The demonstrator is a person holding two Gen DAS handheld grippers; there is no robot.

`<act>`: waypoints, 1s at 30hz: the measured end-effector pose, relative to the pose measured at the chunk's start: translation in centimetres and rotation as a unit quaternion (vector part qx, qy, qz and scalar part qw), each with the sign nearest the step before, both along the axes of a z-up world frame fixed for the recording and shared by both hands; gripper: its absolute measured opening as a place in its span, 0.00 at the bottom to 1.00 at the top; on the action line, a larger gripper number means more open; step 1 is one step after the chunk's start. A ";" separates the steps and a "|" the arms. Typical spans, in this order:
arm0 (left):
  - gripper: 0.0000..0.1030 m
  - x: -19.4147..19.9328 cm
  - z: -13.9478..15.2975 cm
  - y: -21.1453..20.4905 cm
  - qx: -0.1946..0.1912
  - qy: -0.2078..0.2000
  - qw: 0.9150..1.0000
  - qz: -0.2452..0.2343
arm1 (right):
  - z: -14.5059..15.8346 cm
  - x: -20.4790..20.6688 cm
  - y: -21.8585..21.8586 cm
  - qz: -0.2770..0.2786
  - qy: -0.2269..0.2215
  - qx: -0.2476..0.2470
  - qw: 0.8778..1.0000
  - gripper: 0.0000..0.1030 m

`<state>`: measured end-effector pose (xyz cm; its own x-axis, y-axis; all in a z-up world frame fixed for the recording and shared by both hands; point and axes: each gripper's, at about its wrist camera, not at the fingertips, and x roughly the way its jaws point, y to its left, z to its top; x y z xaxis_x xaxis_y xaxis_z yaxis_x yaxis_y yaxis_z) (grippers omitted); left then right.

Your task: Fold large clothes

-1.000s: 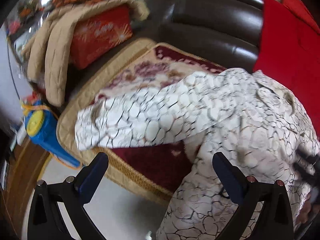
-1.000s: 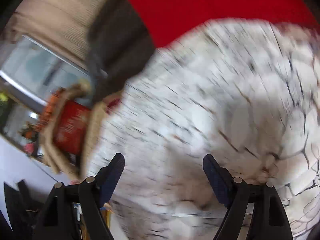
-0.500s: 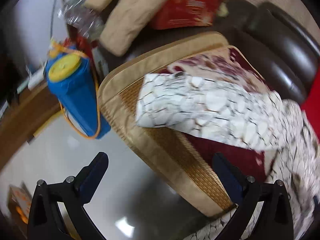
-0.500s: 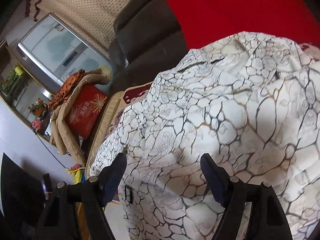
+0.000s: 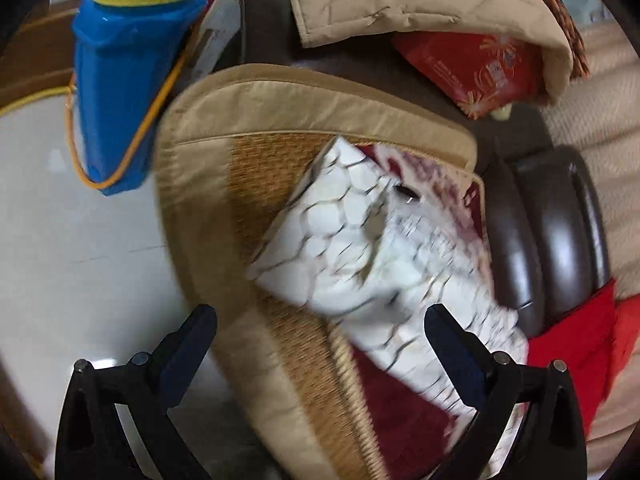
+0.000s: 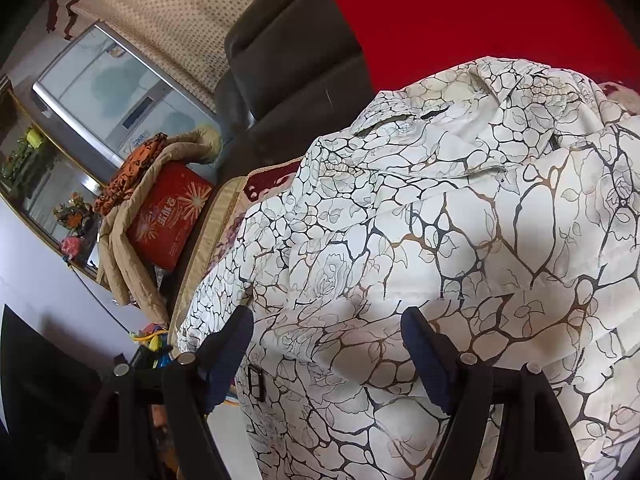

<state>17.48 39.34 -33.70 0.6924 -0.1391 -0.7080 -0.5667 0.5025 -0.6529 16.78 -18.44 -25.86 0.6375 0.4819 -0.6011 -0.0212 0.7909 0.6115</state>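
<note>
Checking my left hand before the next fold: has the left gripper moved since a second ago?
Yes. The left gripper swung off the white crackle-patterned garment toward its sleeve end; the blue yellow-lidded container climbed to the view's top left.

Dark brown leather sofa (image 5: 560, 240) is seen, covered by a tan-edged seat mat (image 5: 280, 104). Pale glossy floor (image 5: 80, 248) lies beside it, with a light glare spotted. A window (image 6: 112, 96) and dotted beige curtain (image 6: 180, 12) are shown behind; a white wall (image 6: 36, 272) is seen lower left.
</note>
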 end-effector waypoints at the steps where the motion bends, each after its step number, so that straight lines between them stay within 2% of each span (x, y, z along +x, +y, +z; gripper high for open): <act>1: 0.96 0.5 0.0 0.2 -0.004 -0.003 1.000 0.000 | 0.0 0.0 0.0 0.000 -0.001 -0.001 1.000 0.76; 2: 0.87 1.1 0.0 0.4 -0.008 -0.005 1.000 -0.001 | 0.1 -0.1 0.0 -0.001 -0.002 -0.002 1.000 0.76; 3: 0.68 1.7 -0.2 0.6 -0.015 -0.006 1.000 -0.004 | 0.1 -0.1 0.0 -0.002 -0.002 -0.001 1.000 0.76; 4: 0.57 2.3 -0.5 0.7 -0.023 -0.010 1.000 -0.012 | 0.1 -0.1 -0.1 -0.004 -0.003 0.001 1.000 0.76; 5: 0.38 2.9 -0.9 0.9 -0.038 -0.016 0.999 -0.021 | 0.1 -0.1 -0.3 -0.007 -0.002 0.004 1.000 0.76; 6: 0.22 3.4 -1.2 1.0 -0.056 -0.018 0.998 -0.025 | 0.2 -0.1 -0.4 -0.009 -0.002 0.007 1.000 0.76; 7: 0.16 3.6 -1.2 1.0 -0.055 -0.013 0.998 -0.023 | 0.2 -0.1 -0.5 -0.011 -0.002 0.007 1.000 0.76; 8: 0.01 3.7 -0.8 0.9 -0.047 -0.012 0.999 -0.023 | 0.3 -0.1 -0.5 -0.012 -0.003 0.005 1.000 0.76; 9: 0.01 3.8 0.1 0.7 -0.029 -0.024 0.999 -0.028 | 0.5 -0.2 -0.5 -0.013 -0.005 0.003 1.000 0.76; 12: 0.01 4.0 3.6 -0.1 0.039 -0.044 0.997 -0.040 | 1.1 -0.5 -0.8 -0.017 -0.015 -0.002 1.000 0.76; 16: 0.02 3.7 5.4 -0.2 0.047 -0.031 0.997 -0.049 | 1.5 -0.8 -1.3 -0.022 -0.022 0.000 1.000 0.76; 17: 0.10 2.8 5.6 -0.1 0.052 -0.024 0.997 -0.045 | 1.5 -0.9 -1.5 -0.023 -0.022 0.004 0.999 0.76; 18: 0.41 2.2 5.2 -0.1 0.048 -0.016 0.998 -0.040 | 1.4 -0.9 -1.6 -0.023 -0.022 0.006 0.999 0.76; 19: 0.61 1.5 4.6 0.1 0.040 -0.009 0.999 -0.033 | 1.4 -1.0 -1.7 -0.023 -0.021 0.008 0.999 0.76; 20: 0.89 0.8 3.8 0.3 0.030 0.001 0.999 -0.019 | 1.4 -1.1 -1.9 -0.023 -0.020 0.011 0.999 0.76; 22: 0.90 -0.3 2.0 0.7 0.001 -0.001 1.000 0.011 | 1.3 -1.0 -2.0 -0.023 -0.016 0.014 1.000 0.76; 25: 0.91 0.4 -1.0 1.2 -0.064 -0.003 0.998 0.030 | 0.9 -1.1 -2.1 -0.022 -0.011 0.014 1.000 0.76; 30: 0.89 2.6 -3.8 2.2 -0.125 -0.031 0.990 0.053 | 0.9 -1.2 -2.3 -0.023 -0.013 0.010 1.000 0.76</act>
<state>20.08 41.58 -37.49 0.7540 -0.2295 -0.6155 -0.5619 0.2599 -0.7853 15.57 -20.72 -24.95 0.6749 0.4635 -0.5742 -0.0017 0.7791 0.6269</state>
